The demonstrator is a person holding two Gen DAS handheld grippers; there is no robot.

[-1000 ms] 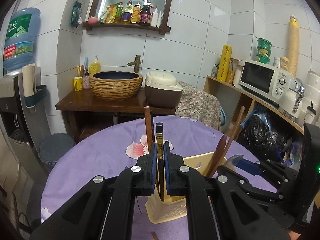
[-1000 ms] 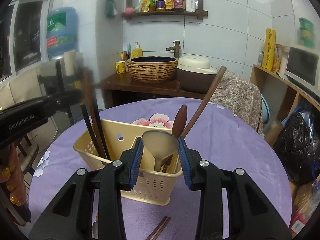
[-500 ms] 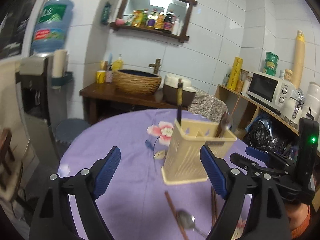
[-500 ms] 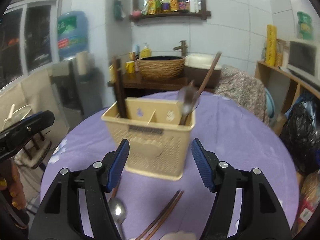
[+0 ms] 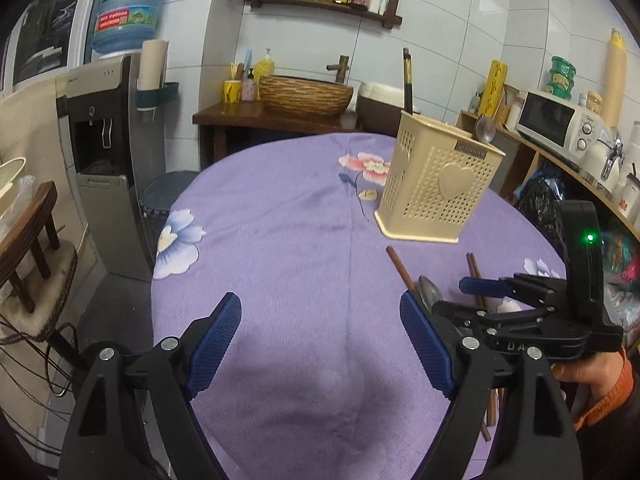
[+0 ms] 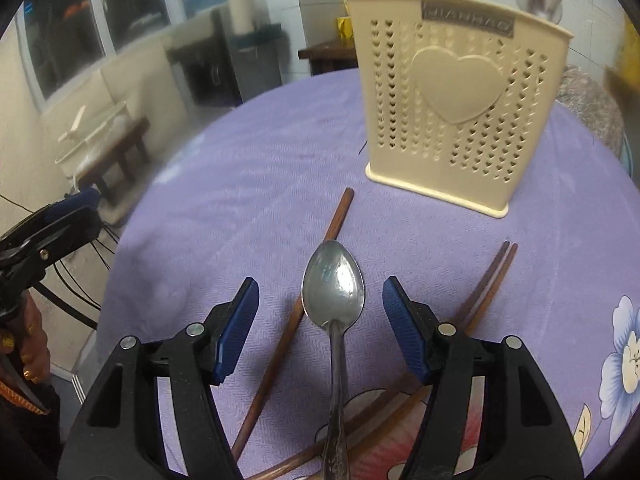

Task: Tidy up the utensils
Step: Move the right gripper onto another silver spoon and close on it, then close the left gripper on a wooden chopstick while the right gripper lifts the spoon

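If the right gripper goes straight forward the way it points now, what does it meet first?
Most likely the metal spoon: its bowl lies on the purple tablecloth between the open fingers of the right gripper. The cream utensil holder stands further along that line. Height above the cloth is unclear.

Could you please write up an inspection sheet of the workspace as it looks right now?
Surface: round table with purple flowered cloth.
Job's things: cream holder upright, with a spoon and dark sticks in it; metal spoon and brown chopsticks lying loose in front of it.
Clutter: nothing seen on the cloth.
Tongs: left tongs open, empty; right tongs open, straddling the loose spoon.
Cables: black cords beside the stool, left.
Surroundings: water dispenser, basin, microwave.
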